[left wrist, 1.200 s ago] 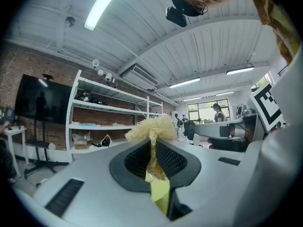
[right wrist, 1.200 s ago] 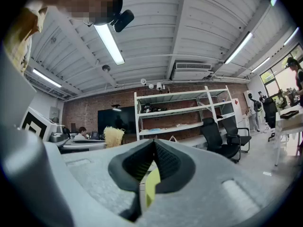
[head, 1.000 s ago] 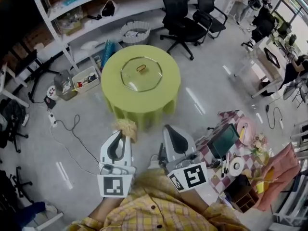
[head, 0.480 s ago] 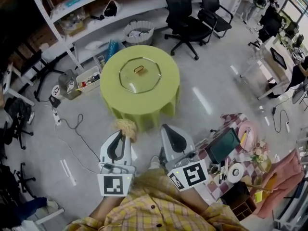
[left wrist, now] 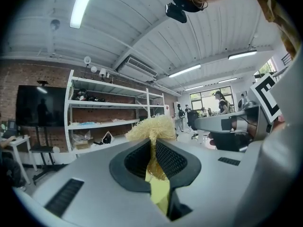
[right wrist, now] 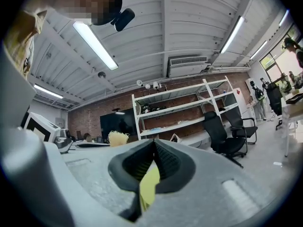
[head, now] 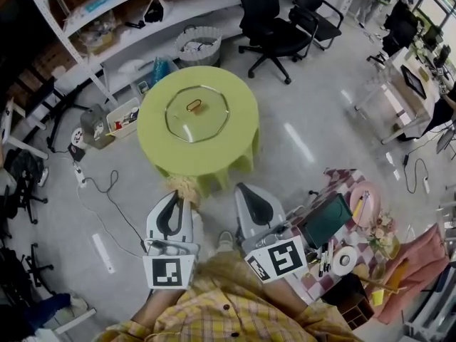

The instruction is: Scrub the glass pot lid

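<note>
Two grippers, one job: your left gripper (head: 173, 206) is clamped on the straw-coloured scrubber (head: 184, 187), and the right gripper (head: 249, 198) is pinched together on nothing. The glass pot lid (head: 192, 116) sits in the middle of the green worktop (head: 158, 150), well ahead, so I'd close in and pin its handle (head: 193, 105) with the right before rubbing. Neither gripper view shows the lid, and any grime is too small to spot.

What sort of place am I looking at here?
Probably an office or lab workspace, not a kitchen: black office chairs, white metal shelving along a brick wall, and a round green table carrying a glass pot lid.
</note>
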Motion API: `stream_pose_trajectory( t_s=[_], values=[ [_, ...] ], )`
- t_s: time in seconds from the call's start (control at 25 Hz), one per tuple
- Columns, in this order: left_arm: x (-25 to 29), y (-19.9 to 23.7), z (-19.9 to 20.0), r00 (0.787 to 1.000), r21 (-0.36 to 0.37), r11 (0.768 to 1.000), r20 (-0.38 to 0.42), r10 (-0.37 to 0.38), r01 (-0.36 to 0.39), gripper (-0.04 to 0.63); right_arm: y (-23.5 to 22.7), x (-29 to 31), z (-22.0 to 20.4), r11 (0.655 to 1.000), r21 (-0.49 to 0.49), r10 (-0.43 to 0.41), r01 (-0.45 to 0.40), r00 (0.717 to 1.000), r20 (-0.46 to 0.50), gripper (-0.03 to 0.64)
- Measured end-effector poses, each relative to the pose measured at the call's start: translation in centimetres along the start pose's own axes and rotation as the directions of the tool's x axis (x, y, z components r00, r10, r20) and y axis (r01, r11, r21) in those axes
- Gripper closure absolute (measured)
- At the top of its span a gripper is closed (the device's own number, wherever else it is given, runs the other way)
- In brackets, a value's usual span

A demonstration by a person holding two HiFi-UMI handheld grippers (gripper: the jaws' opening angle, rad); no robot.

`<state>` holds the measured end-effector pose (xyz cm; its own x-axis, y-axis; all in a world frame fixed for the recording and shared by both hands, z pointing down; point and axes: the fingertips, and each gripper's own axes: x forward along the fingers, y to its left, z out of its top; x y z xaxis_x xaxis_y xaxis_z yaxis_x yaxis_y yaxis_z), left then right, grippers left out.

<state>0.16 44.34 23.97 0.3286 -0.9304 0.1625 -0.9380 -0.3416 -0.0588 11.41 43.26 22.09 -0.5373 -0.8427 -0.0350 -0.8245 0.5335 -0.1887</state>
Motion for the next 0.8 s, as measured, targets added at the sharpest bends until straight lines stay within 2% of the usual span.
stream_pose_trajectory(
  t_s=[0.2, 0.44, 0.6, 0.8],
  values=[
    [3.5, 2.2, -1.0, 1.000, -0.016, 1.000, -0.012, -0.014, 0.014, 0.557, -0.9, 3.9, -1.4, 1.000, 0.004, 0.004, -0.004, 0.999, -0.032, 0.620],
    [9.1, 7.0, -1.0, 0.999, -0.050, 0.998, -0.029, -0.036, 0.035, 0.557, -2.3, 10.8, -2.3, 1.000, -0.001, -0.008, 0.008, 0.997, -0.071, 0.620],
    [13.0, 10.5, 0.0, 0.998, -0.057, 0.996, -0.013, -0.063, 0.062, 0.557, -2.9, 15.8, -2.8, 1.000, -0.004, -0.014, 0.014, 0.994, -0.106, 0.618],
    [17.0, 13.8, 0.4, 0.996, -0.061, 0.995, -0.023, -0.082, 0.081, 0.557, -4.1, 20.5, -2.4, 0.999, -0.012, -0.050, 0.049, 0.993, -0.106, 0.620]
  ],
)
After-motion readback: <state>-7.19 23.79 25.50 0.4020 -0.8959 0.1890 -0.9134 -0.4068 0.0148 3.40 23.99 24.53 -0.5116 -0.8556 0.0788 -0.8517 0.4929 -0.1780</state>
